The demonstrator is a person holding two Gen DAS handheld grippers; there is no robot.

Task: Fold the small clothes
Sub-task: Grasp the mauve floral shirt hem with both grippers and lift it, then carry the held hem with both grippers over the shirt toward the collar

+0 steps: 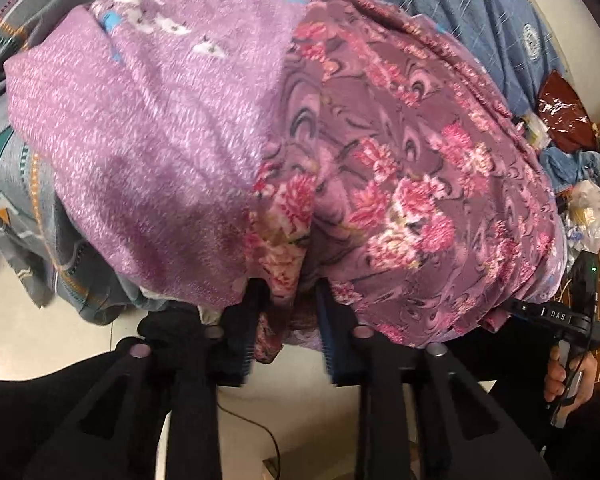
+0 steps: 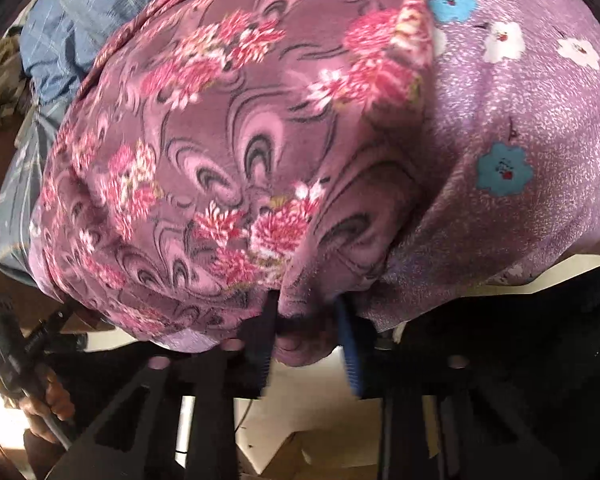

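A plum fleece garment with pink flowers (image 1: 400,160) lies bunched on top of a lilac cloth printed with white and blue flowers (image 1: 160,120). My left gripper (image 1: 292,300) is at the garment's near hem, and a hanging fold of the floral fleece is pinched between its fingers. In the right wrist view the same floral garment (image 2: 220,140) fills the frame, with the lilac cloth (image 2: 520,140) to its right. My right gripper (image 2: 306,312) is shut on another fold of that hem. The fingertips of both are partly buried in fabric.
A blue striped cloth (image 1: 460,8) lies behind the pile and grey patterned bedding (image 1: 28,200) to the left. Pale floor (image 1: 40,320) shows below. A red bag (image 1: 560,108) and plastic clutter (image 1: 588,208) sit at the right. A hand (image 1: 564,376) grips the other tool's handle.
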